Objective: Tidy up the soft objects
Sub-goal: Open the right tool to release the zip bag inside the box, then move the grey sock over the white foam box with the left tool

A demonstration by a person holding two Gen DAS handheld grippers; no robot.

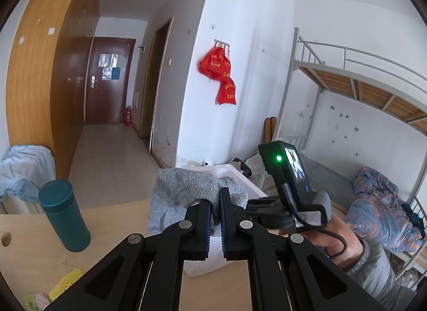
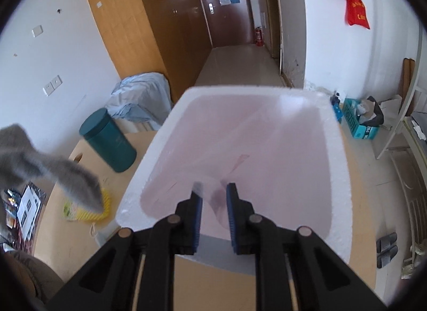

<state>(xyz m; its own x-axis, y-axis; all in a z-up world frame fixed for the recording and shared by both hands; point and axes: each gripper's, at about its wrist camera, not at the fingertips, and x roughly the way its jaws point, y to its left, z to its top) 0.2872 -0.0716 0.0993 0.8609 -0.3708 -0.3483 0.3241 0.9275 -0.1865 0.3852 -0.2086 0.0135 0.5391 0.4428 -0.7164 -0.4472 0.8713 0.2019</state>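
My left gripper [image 1: 216, 197] is shut on a grey knitted sock [image 1: 184, 190], which hangs bunched over its fingertips above the wooden table [image 1: 32, 252]. In the right wrist view the same sock [image 2: 53, 172] shows blurred at the left edge. My right gripper [image 2: 213, 193] points down into a white foam box [image 2: 267, 90] lined with clear plastic film. Its jaws stand narrowly apart, with a fold of the film [image 2: 213, 204] rising between them; the pads do not visibly press on it. A person's hand [image 1: 331, 241] holds the right gripper beside the box [image 1: 241, 178].
A teal flask [image 1: 64, 217] [image 2: 109, 142] stands on the table left of the box. A yellow mesh sponge [image 1: 66, 281] [image 2: 104, 205] lies near the front left. A bunk bed [image 1: 373, 198] is to the right, and a cloth-covered chair [image 2: 144, 97] stands behind the table.
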